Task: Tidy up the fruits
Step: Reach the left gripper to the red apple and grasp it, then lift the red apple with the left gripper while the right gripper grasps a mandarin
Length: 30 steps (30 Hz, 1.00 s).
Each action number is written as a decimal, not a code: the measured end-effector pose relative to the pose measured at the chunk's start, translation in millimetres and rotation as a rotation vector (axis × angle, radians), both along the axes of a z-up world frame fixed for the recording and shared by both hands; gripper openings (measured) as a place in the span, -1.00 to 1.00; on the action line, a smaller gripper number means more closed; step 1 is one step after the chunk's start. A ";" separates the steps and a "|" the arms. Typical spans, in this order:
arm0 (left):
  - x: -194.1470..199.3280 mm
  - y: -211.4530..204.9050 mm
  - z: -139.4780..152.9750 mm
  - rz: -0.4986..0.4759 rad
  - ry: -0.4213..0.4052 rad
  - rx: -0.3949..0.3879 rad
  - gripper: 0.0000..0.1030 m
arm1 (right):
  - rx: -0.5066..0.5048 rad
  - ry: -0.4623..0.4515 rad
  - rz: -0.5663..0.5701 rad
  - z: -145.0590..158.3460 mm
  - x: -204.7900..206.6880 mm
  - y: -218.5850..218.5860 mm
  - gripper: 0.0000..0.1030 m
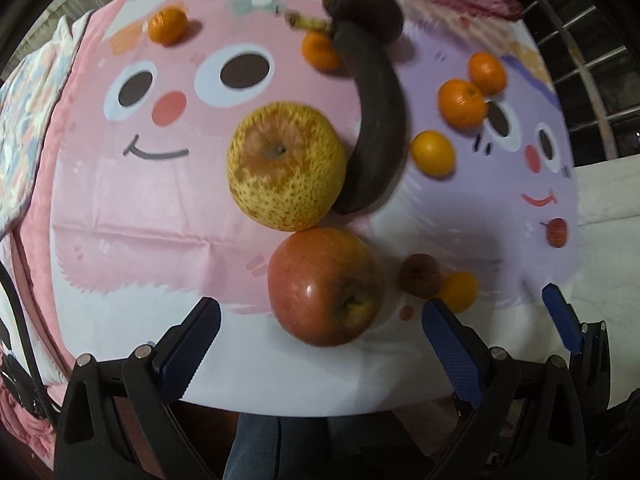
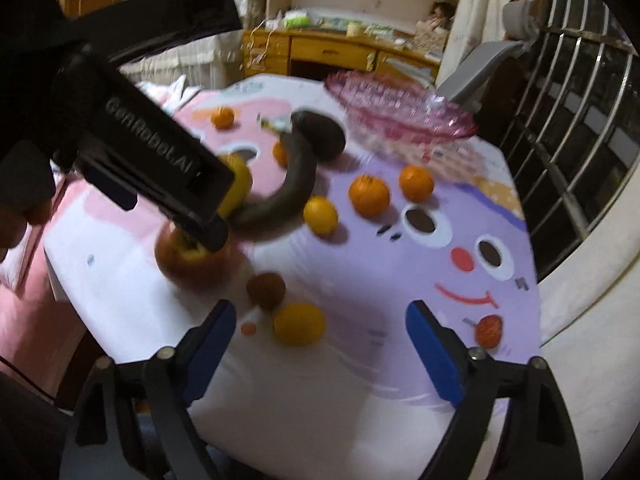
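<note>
A red apple (image 1: pixel 326 286) lies on the cartoon tablecloth just ahead of my open, empty left gripper (image 1: pixel 320 336). Behind it sit a yellow speckled pear (image 1: pixel 286 166) and blackened bananas (image 1: pixel 376 136). Several small oranges (image 1: pixel 462 104) are scattered around. My right gripper (image 2: pixel 320 356) is open and empty, just short of a yellow orange (image 2: pixel 299 324) and a brown fruit (image 2: pixel 266 290). A pink glass bowl (image 2: pixel 400 108) stands at the table's far side. The left gripper's body (image 2: pixel 152 164) hangs over the red apple (image 2: pixel 192 260) in the right wrist view.
A small red fruit (image 2: pixel 489 330) lies near the right table edge. A metal railing (image 2: pixel 568 128) stands to the right, a wooden desk with shelves (image 2: pixel 340 48) behind, and a grey chair (image 2: pixel 476 64) beside the table. Bedding (image 1: pixel 24 128) lies to the left.
</note>
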State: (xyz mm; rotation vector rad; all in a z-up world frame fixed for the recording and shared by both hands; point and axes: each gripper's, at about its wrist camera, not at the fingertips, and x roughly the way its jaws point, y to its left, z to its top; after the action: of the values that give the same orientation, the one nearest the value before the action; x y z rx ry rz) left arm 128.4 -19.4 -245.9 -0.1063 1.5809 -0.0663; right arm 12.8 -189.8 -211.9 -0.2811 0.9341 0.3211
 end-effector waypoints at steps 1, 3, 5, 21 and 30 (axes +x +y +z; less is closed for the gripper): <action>0.4 1.2 -6.2 0.010 0.008 -0.003 0.93 | -0.003 0.008 0.007 -3.5 -0.1 0.9 0.55; 0.4 1.6 -14.1 0.025 0.018 -0.011 0.85 | -0.015 0.034 0.030 -14.1 -0.5 3.5 0.45; 1.3 0.5 -21.6 0.032 0.019 -0.010 0.82 | -0.020 0.053 0.048 -20.5 0.5 6.4 0.30; 6.3 -1.5 -52.4 0.067 0.019 -0.066 0.30 | -0.022 0.107 0.070 -37.5 11.7 9.7 -0.23; 2.8 29.7 -43.6 0.005 0.073 -0.090 0.30 | -0.046 0.130 0.055 -31.8 14.8 12.5 -0.26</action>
State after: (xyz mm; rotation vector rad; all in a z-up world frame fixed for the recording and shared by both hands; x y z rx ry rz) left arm 131.2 10.3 -289.5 -0.1847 1.6507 -0.1310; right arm 27.7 -177.4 -243.7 -0.3319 1.0645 0.3720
